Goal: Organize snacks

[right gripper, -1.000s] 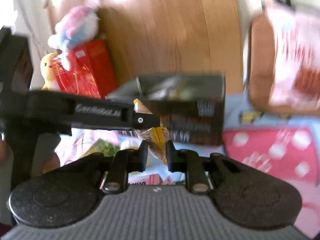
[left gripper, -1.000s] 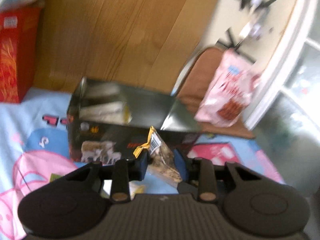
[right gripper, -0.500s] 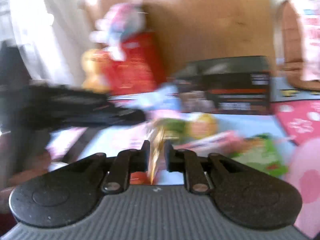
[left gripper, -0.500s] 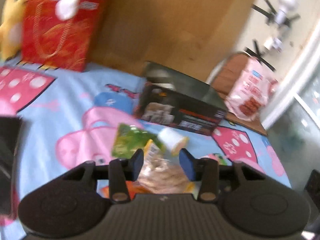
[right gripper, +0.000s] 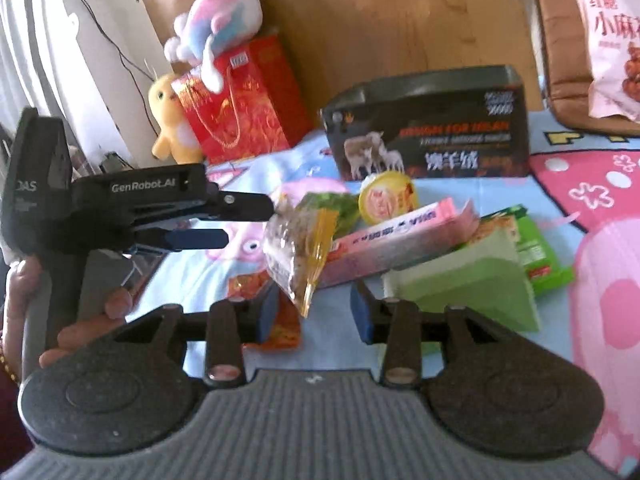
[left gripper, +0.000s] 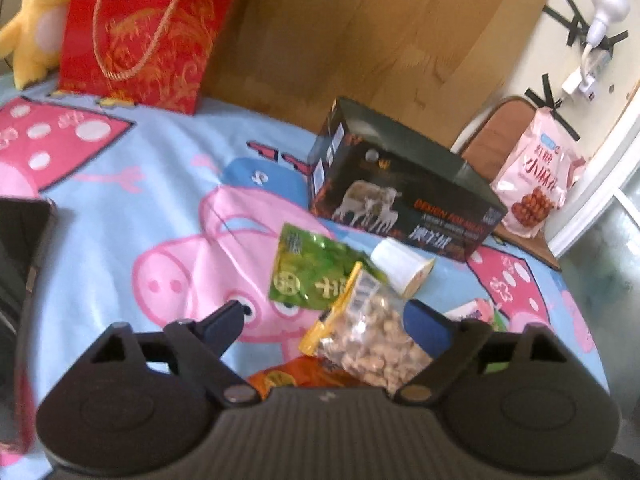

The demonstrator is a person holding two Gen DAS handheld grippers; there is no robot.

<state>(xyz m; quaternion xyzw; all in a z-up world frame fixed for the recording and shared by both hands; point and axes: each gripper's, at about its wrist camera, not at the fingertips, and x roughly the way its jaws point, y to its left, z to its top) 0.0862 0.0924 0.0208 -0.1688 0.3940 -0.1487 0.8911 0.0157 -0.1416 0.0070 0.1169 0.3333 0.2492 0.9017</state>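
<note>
A clear bag of nuts with a yellow end (left gripper: 372, 340) sits between my wide-open left gripper's (left gripper: 332, 316) fingers, against the right one; it looks loose. In the right wrist view the same bag (right gripper: 298, 244) is just ahead of my open right gripper (right gripper: 314, 308), with the left gripper (right gripper: 248, 220) beside it. Around it lie a green packet (left gripper: 312, 272), a small yellow-lidded cup (right gripper: 388, 198), a pink box (right gripper: 396, 236) and a green box (right gripper: 472, 284). The open dark box (left gripper: 400, 196) stands behind them.
A red gift bag (left gripper: 144, 32) and plush toys (right gripper: 216, 20) stand at the back by a wooden panel. A pink snack bag (left gripper: 536, 176) sits on a brown chair to the right. An orange packet (right gripper: 280, 320) lies under the nuts.
Both grippers pulled back from the dark box to the snack pile. Both have opened, and the nut bag they gripped is now loose between them.
</note>
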